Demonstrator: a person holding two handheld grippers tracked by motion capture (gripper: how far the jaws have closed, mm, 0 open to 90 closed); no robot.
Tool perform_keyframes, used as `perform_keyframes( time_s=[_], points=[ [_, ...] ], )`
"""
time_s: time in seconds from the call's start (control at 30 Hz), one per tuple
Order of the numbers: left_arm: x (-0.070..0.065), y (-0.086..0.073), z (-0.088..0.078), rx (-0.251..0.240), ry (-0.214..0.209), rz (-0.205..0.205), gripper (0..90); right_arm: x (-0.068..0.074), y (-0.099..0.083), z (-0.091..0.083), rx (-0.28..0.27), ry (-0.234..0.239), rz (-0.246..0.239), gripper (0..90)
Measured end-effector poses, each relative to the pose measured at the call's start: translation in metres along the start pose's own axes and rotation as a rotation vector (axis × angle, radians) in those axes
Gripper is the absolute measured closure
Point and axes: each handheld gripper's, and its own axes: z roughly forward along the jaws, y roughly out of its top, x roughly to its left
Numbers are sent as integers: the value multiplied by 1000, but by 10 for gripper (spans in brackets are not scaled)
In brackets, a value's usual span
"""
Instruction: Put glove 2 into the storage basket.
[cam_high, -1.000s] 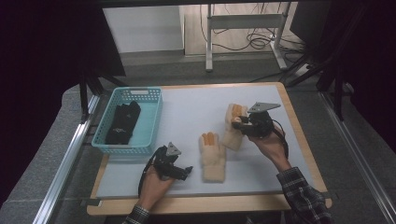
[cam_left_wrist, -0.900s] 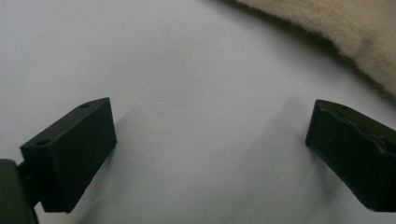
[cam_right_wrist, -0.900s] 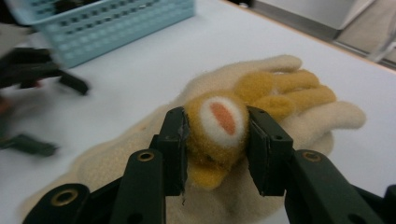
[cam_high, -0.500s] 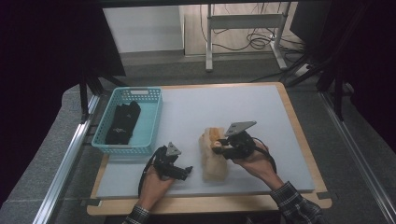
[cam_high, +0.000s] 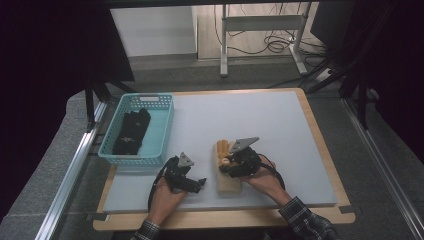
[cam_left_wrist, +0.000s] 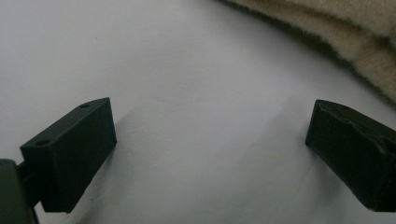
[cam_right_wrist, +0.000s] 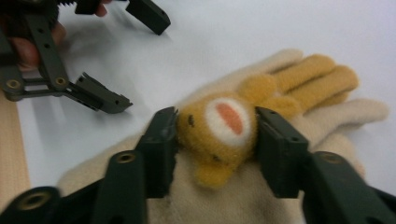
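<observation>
Two cream gloves with orange fingers lie stacked (cam_high: 228, 176) on the white mat near the front. The upper glove (cam_right_wrist: 261, 196) has an orange bear face (cam_right_wrist: 224, 128) sewn on it. My right gripper (cam_high: 226, 163) (cam_right_wrist: 217, 140) is low over it and its jaws have just been opening. They flank the bear face closely without squeezing it. My left gripper (cam_high: 200, 184) (cam_right_wrist: 135, 56) rests on the mat just left of the gloves, open with nothing between its jaws (cam_left_wrist: 210, 154). A cream glove edge (cam_left_wrist: 355, 42) shows beyond it.
A teal basket (cam_high: 146, 98) stands at the mat's left with a black cloth item (cam_high: 131, 131) inside. The white mat (cam_high: 260, 120) lies on a wooden board (cam_high: 320, 140). A metal rail (cam_high: 75, 165) runs along the left side.
My right gripper carried a glove from the right of the mat leftward and down onto the other glove. Its jaws have widened. The left gripper has stayed put.
</observation>
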Motion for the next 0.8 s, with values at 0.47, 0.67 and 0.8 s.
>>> perform_keyframes(
  time_s=[0.47,0.67,0.8],
  points=[
    [0,0,0,3,-1,1,19,-38,-22,-48,-84,-92,98,624],
    [0,0,0,4,-1,4,19,-36,-35,-47,-69,-81,103,774],
    [0,0,0,3,-1,0,19,-32,-40,-41,-48,-77,90,793]
  ],
)
